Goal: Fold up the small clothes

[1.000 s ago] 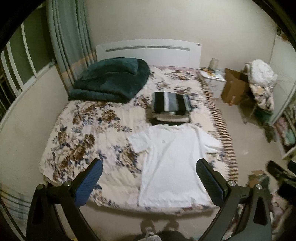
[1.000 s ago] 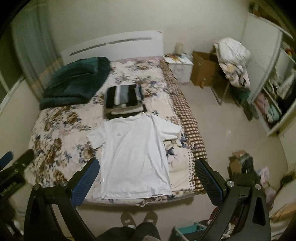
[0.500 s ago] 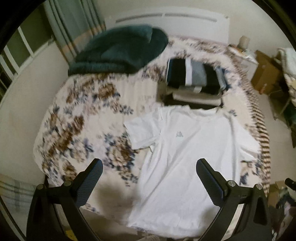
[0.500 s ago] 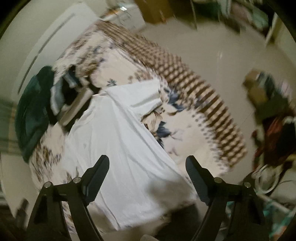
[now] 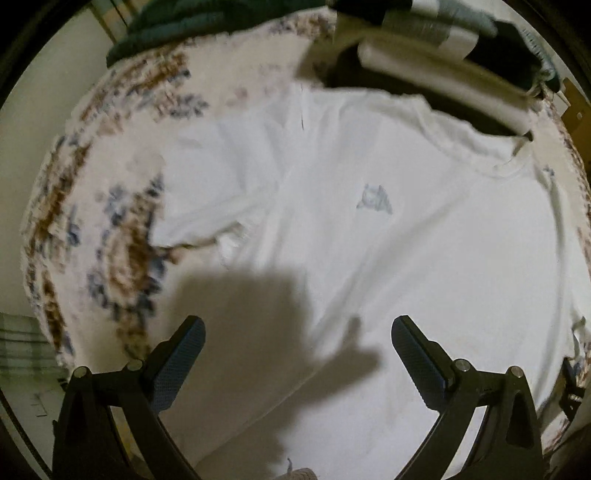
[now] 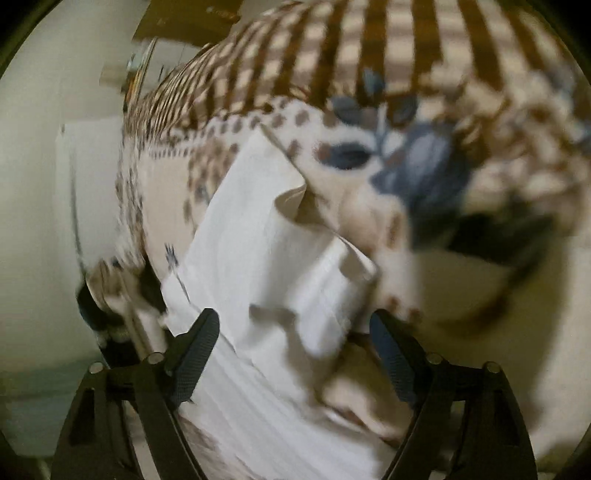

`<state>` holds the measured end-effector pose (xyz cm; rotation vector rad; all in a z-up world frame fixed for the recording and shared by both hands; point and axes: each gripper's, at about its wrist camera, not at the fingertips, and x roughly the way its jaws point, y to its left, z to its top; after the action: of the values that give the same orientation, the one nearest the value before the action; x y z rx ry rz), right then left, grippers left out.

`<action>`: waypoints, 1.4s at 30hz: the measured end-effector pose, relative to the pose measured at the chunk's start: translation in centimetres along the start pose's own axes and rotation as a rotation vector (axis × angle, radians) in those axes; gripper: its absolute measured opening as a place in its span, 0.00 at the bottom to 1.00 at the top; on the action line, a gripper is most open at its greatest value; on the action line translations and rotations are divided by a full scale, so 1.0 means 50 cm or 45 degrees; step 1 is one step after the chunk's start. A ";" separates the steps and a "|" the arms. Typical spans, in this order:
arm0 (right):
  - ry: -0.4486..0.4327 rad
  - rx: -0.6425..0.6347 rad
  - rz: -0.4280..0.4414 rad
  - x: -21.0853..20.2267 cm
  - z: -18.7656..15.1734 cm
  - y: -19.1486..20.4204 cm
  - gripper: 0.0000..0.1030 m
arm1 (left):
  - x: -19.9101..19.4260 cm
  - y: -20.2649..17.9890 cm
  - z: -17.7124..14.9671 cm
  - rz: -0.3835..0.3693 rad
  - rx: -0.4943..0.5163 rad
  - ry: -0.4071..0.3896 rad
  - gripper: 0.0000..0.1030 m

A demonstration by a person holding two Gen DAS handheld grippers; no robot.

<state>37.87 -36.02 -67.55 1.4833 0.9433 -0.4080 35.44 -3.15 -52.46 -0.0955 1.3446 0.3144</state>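
Observation:
A white T-shirt (image 5: 369, 251) with a small grey logo lies spread flat on the floral bed cover (image 5: 122, 229). My left gripper (image 5: 297, 354) is open and hovers low over the shirt's left side, near the left sleeve, casting a shadow on it. My right gripper (image 6: 295, 343) is open and close above the shirt's rumpled right sleeve (image 6: 280, 258), with the sleeve fabric between the spread fingers. The right wrist view is blurred.
A stack of folded dark and striped clothes (image 5: 443, 48) sits just beyond the shirt's collar. A dark green blanket (image 5: 177, 26) lies at the bed's far left. The checked bed edge (image 6: 369, 48) is beyond the right sleeve.
Both grippers have dropped from high above the bed to close over the shirt. The left moved toward the left side, the right swung down over the right sleeve. Both stay open.

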 end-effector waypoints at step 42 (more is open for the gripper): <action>0.124 -1.759 -0.827 0.571 -0.636 0.449 0.46 | 0.068 0.348 0.029 0.206 -0.207 -0.067 1.00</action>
<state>62.92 5.24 -68.56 -0.0760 1.3479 -0.0549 32.60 14.38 -53.48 -0.1136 1.2758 0.5597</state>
